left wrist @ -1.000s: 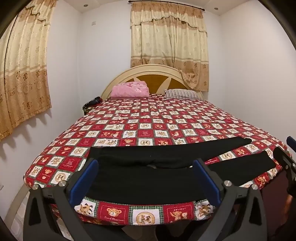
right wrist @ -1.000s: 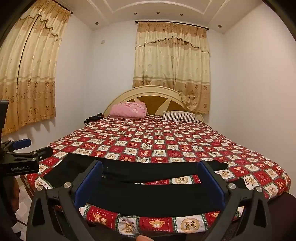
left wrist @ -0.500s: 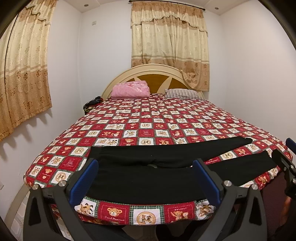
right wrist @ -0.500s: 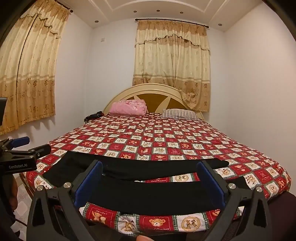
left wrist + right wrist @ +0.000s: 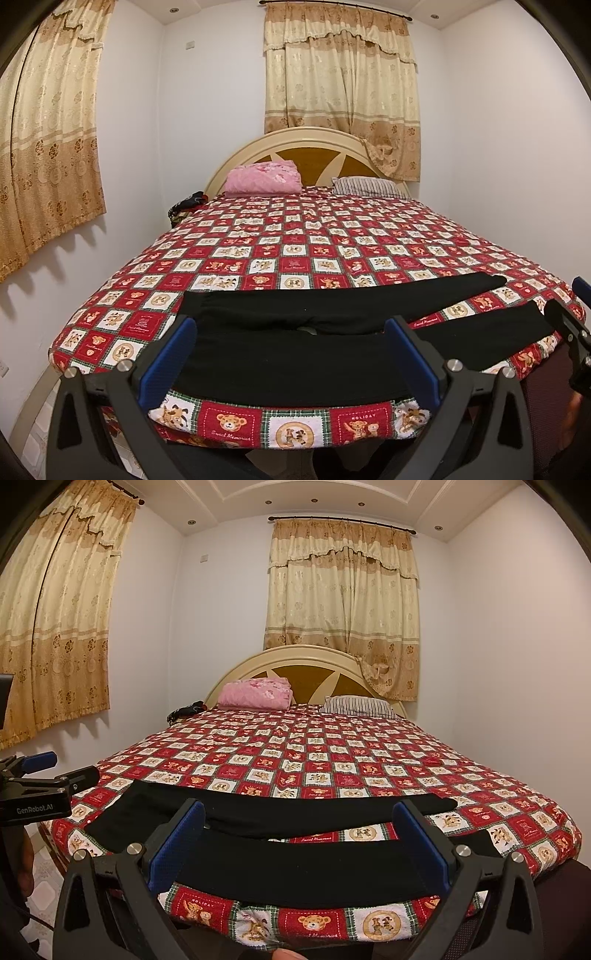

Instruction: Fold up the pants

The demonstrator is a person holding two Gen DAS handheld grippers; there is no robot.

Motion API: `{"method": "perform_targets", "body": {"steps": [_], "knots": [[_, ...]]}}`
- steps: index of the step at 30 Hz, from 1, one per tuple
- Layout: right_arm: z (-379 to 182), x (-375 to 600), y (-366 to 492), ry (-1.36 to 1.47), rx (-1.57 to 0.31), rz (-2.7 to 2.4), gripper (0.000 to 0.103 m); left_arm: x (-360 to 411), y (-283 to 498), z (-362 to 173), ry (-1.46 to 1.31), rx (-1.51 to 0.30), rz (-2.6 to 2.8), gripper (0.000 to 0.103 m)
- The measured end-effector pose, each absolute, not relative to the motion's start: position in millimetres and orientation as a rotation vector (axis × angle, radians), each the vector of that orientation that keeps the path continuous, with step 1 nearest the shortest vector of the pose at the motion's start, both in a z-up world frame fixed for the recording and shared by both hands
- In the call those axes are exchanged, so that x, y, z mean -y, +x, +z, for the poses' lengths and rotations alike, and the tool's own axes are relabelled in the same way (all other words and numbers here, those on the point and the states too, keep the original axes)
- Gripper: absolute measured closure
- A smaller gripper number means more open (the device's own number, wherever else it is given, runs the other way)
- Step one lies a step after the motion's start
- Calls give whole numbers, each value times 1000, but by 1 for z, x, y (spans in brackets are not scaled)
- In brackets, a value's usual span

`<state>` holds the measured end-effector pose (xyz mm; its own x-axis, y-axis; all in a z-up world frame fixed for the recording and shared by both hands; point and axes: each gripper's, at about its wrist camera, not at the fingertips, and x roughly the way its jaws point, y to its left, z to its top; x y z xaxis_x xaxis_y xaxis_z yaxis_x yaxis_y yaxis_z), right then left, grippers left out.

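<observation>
Black pants (image 5: 295, 365) lie flat across the near edge of the bed, waist to the left, the two legs spread apart toward the right. My left gripper (image 5: 291, 325) is open in front of the waist and seat part, holding nothing. In the right wrist view the same pants (image 5: 295, 864) stretch across the bed edge. There my right gripper (image 5: 299, 808) is open over the legs with nothing between its fingers. The right gripper (image 5: 565, 325) also shows at the right edge of the left wrist view, and the left gripper (image 5: 55, 779) at the left edge of the right wrist view.
The bed carries a red checked bear-print cover (image 5: 295, 236). A pink folded blanket (image 5: 262, 177) and a striped pillow (image 5: 365, 186) lie by the headboard. Dark items (image 5: 184, 206) sit at the bed's far left. Curtains hang on the left and back walls.
The right wrist view has drifted slightly; the pants lie as before. Both grippers stay open.
</observation>
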<state>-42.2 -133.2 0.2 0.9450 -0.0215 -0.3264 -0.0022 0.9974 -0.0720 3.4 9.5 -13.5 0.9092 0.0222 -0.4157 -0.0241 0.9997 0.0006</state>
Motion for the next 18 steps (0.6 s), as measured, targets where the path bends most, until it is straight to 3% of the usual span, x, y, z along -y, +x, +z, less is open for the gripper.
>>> {"method": "perform_targets", "body": {"steps": [18], "knots": [[-3,132,-41,-71,-335,-13,1,-10,4,-13,-3,-430,24,0]]}}
